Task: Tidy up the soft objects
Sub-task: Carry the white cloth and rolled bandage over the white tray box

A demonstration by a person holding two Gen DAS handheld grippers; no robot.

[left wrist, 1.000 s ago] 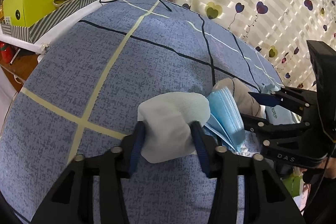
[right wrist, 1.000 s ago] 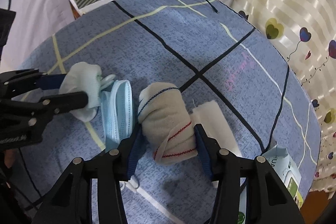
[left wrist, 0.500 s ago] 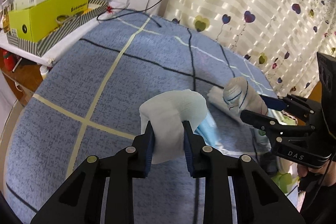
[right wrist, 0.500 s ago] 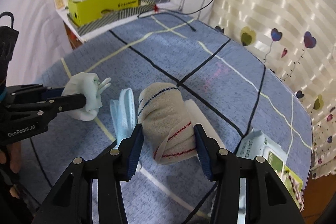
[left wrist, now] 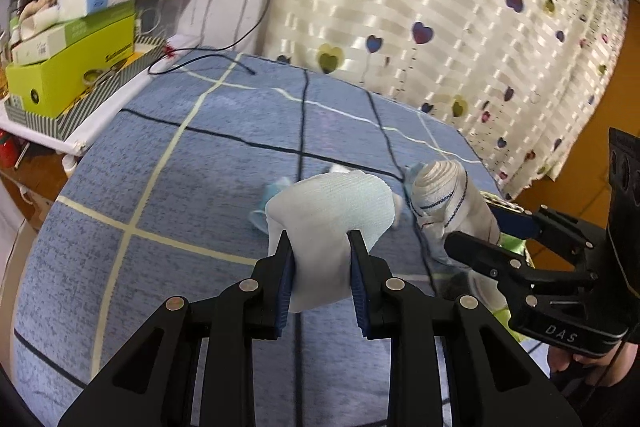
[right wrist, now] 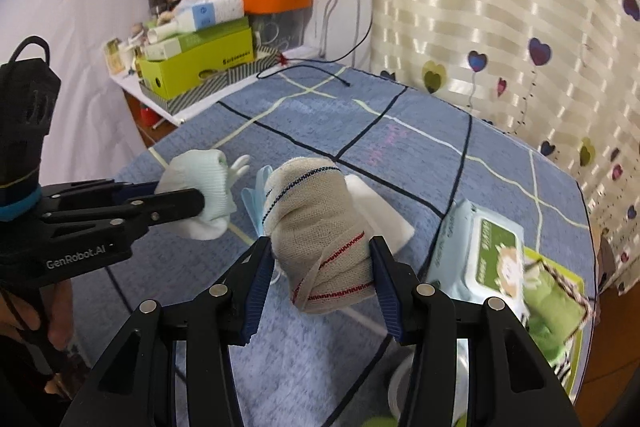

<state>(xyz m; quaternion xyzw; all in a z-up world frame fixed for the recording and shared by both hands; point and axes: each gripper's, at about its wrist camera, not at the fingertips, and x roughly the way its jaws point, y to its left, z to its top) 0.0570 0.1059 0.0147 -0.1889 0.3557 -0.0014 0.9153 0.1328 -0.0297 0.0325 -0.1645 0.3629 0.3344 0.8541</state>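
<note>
A: What is your left gripper (left wrist: 322, 263) holding?

B: Your left gripper's pads pinch a white rolled sock (left wrist: 332, 223), lifted clear above the blue checked cloth (left wrist: 192, 187); its jaws have just been closing on it.

A: And your right gripper (right wrist: 320, 267)?

B: Its pads clamp a beige rolled sock (right wrist: 320, 227) with red and blue stripes, jaws wide around it, also off the cloth. From your right wrist view the white one hangs at nine o'clock, a blue face mask (right wrist: 254, 199) lies between them, and a wet-wipes pack (right wrist: 488, 251) sits at three o'clock
</note>
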